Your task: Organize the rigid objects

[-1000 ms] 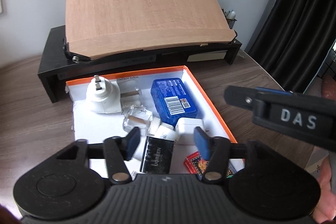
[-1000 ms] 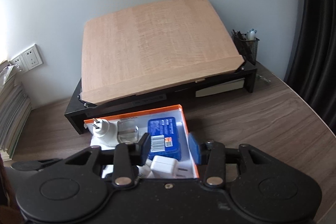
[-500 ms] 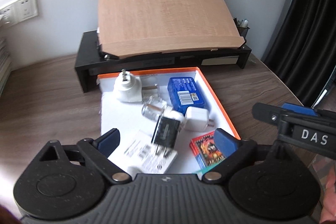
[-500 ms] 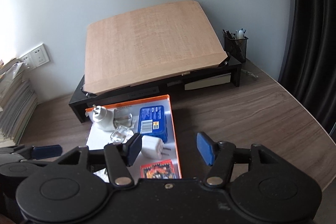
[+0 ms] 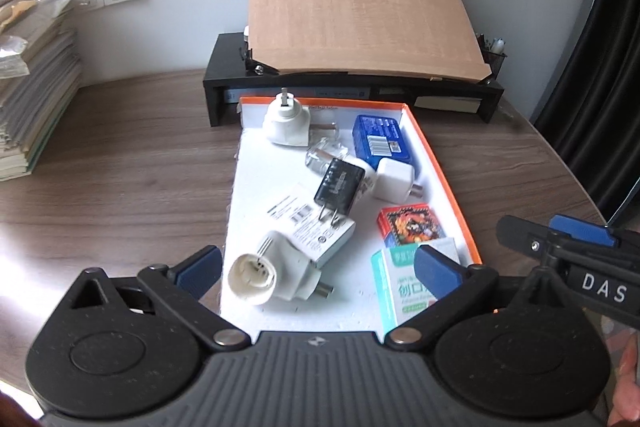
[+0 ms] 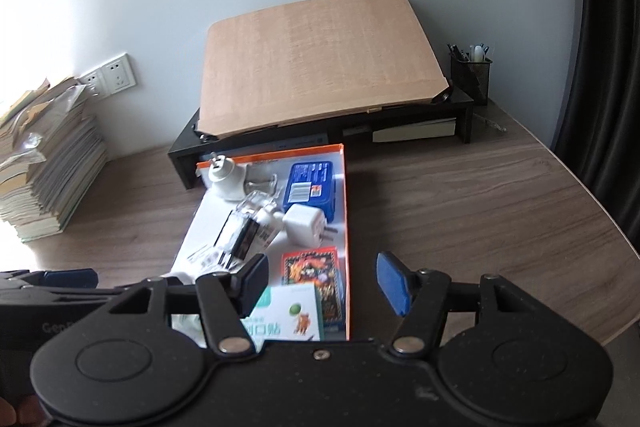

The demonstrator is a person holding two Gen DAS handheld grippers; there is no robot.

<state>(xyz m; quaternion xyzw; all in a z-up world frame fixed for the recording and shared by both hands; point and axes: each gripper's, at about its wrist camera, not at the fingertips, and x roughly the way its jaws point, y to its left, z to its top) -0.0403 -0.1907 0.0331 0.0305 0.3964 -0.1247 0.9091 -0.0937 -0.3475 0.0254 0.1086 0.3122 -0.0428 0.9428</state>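
Both tongs stood spread and empty – the left gripper (image 5: pixel 318 269) was opening, the right gripper (image 6: pixel 320 283) wide – above the orange-rimmed white cardboard tray (image 5: pixel 452 187).

A brown wood-grain table (image 5: pixel 120 167) carries everything. Against its back edge, by the wall, stands a black monitor riser (image 5: pixel 224 83); just in front of it lies an orange-rimmed shallow box (image 5: pixel 448 183), its far end almost touching the riser. Near the back left corner there is a tall stack of books and papers (image 5: pixel 32 87), and a black mesh pen holder (image 6: pixel 470 75) stands beside the right end of the riser.
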